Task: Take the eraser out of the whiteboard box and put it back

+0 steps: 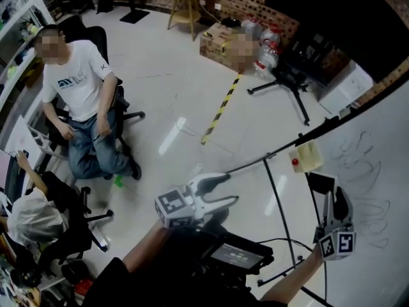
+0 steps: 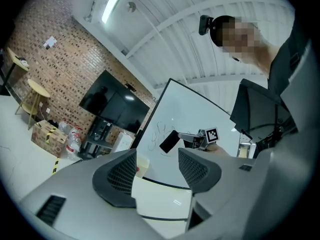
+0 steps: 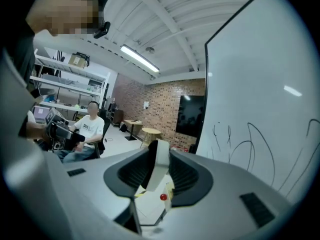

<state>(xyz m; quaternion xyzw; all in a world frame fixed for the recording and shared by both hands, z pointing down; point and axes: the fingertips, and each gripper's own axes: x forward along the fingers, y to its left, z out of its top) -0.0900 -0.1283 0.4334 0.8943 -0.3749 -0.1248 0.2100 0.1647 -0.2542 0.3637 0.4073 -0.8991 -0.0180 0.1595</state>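
Right tool: your right tool (image 1: pixel 333 198) is gripping the eraser (image 1: pixel 321 185) by its two flat sides, and the eraser is sticking out past the jaws.
Left tool: your left tool (image 1: pixel 222 192) is hanging released in the air, with the jaws apart and nothing between them.
Eraser place: it is up in the air, just in front of the whiteboard (image 1: pixel 377 171) and outside the whiteboard box (image 1: pixel 308 155).
Box place: the pale yellow box, with a red dot beside it, is sitting at the board's edge, near the eraser but apart from it.
Step in hand: in my judgement, you are bringing the eraser back to the box.
How to do it well: line the eraser's long side up with the box opening, lower it straight in, and let go only when it is resting inside.
Risk: a tilted eraser may catch on the box rim.
Surface: no desk is showing, and the board is carrying dark scribbles.
Room: a seated person (image 1: pixel 80 101) is waiting on a chair over a glossy white floor (image 1: pixel 172 94), with a brick wall (image 3: pixel 165 104) behind.
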